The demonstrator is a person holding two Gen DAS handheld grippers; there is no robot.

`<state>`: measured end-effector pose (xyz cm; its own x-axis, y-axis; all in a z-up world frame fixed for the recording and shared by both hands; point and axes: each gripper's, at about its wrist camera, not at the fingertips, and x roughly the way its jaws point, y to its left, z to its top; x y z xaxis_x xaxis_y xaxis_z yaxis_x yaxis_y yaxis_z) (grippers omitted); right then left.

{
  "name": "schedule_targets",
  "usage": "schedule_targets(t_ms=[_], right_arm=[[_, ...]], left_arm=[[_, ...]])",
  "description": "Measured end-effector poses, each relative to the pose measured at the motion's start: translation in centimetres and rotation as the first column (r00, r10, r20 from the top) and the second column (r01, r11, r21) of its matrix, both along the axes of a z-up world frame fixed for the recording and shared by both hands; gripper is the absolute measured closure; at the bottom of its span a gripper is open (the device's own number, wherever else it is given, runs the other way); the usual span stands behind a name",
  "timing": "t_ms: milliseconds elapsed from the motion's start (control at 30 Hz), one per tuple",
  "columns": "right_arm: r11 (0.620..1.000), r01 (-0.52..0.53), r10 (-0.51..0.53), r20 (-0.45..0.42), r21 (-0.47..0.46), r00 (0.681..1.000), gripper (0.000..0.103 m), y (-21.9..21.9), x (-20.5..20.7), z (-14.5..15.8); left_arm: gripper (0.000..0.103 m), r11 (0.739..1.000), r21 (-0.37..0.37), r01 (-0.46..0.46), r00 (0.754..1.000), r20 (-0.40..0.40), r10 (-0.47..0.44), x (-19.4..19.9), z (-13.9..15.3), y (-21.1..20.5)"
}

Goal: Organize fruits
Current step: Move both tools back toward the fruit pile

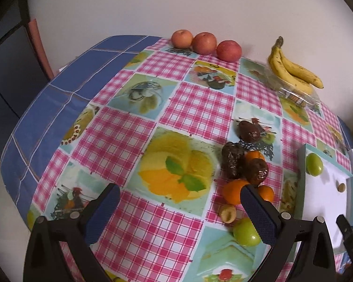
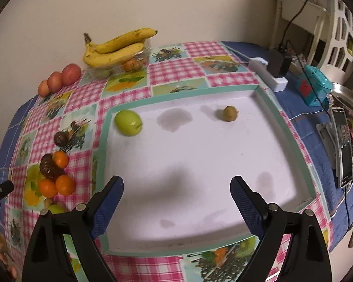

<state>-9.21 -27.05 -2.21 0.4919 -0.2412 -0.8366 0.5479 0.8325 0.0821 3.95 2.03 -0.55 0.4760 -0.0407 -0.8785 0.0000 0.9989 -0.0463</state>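
Ahead of left gripper (image 1: 180, 213), spread empty: orange (image 1: 234, 191) pile. Right gripper (image 2: 176, 209) gaping over tray (image 2: 287, 127). Next: grasp orange.

Checked tablecloth (image 1: 138, 141), phone (image 2: 343, 145), charger (image 2: 278, 64).

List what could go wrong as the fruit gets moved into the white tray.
1. The oranges and dark wrinkled fruits sit bunched and touching; grabbing one with the open left tool may roll the others.
2. The green fruit and small brownish fruit lie loose in the tray and may roll if it is bumped.
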Motion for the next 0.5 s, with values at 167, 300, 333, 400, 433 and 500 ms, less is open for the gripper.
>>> schedule_targets(t_ms=[167, 300, 333, 400, 433, 500], right_arm=[[0.998, -0.051, 0.050, -0.014, -0.029, 0.999, 0.011, 1.4, 1.0, 0.1], [0.995, -0.094, 0.094, -0.005, -0.031, 0.996, 0.011, 2.8, 2.0, 0.4], [0.994, -0.106, 0.106, 0.009, -0.015, 0.994, 0.011, 3.2, 2.3, 0.6], [0.991, -0.130, 0.129, 0.038, 0.017, 0.991, 0.011, 4.0, 2.9, 0.8], [0.990, -0.140, 0.139, 0.048, 0.026, 0.989, 0.011, 4.3, 3.1, 0.9], [0.987, -0.158, 0.156, 0.054, 0.040, 0.986, 0.011, 5.2, 3.8, 1.1]], left_arm=[[0.000, 1.000, 0.002, -0.004, 1.000, -0.031, 0.004, 0.5, -0.5, 0.3], [0.000, 1.000, -0.024, -0.017, 0.998, -0.056, 0.015, 0.9, -0.7, 0.7], [0.000, 0.999, -0.031, -0.024, 0.998, -0.058, 0.022, 1.0, -0.7, 1.0], [0.000, 0.998, -0.046, -0.041, 0.998, -0.056, 0.038, 1.2, -0.4, 1.5], [0.000, 0.998, -0.050, -0.047, 0.998, -0.052, 0.044, 1.2, -0.2, 1.7], [0.000, 0.997, -0.050, -0.054, 0.998, -0.041, 0.052, 1.4, 0.1, 2.1]])
